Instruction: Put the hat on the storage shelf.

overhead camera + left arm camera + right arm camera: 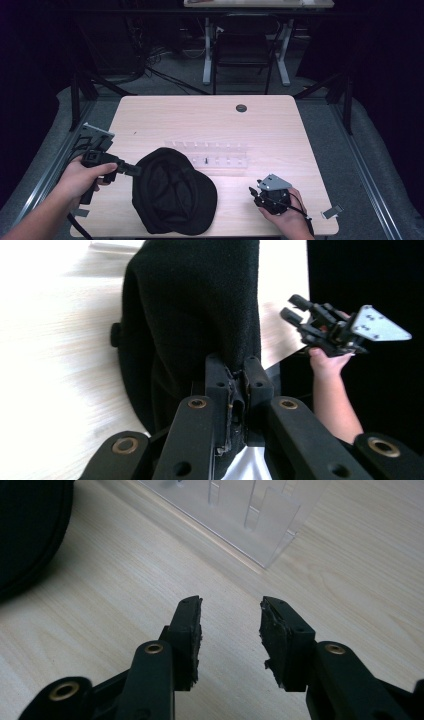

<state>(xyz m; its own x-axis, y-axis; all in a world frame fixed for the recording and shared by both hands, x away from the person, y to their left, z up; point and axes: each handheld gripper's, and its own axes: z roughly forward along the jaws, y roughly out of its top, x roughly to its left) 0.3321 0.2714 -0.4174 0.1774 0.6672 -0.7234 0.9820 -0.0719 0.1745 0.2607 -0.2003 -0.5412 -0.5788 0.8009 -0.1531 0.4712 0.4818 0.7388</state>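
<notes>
Over on the left we see the left tongs (131,170) reaching in from the tabletop's (200,120) near-left edge, their matte black jaws pressed together on the rim of the black cap (172,192), soft fabric bunched in the pinch. From the left gripper view, the left tongs (234,377) bite a fold of that fuzzy, felt-like cloth, and the cap (195,305) rises away from them as a dark rounded dome. The cap sits at the near-middle of the pale wood-grain tabletop, its crown round, its brim pointing toward the near edge, almost reaching it. Just behind it we have a clear plastic rack (212,154), long and low with small slotted uprights, close to the cap's far side. The far half of the tabletop is open, bare but for a small dark round grommet (241,108). Moving right, the right tongs (254,194) hover near the near-right corner, well apart from the cap, with open wood between. In the right gripper view the right tongs (231,617) stand spread, worn rubbery pads facing each other, nothing between them, the clear rack (250,515) ahead.
</notes>
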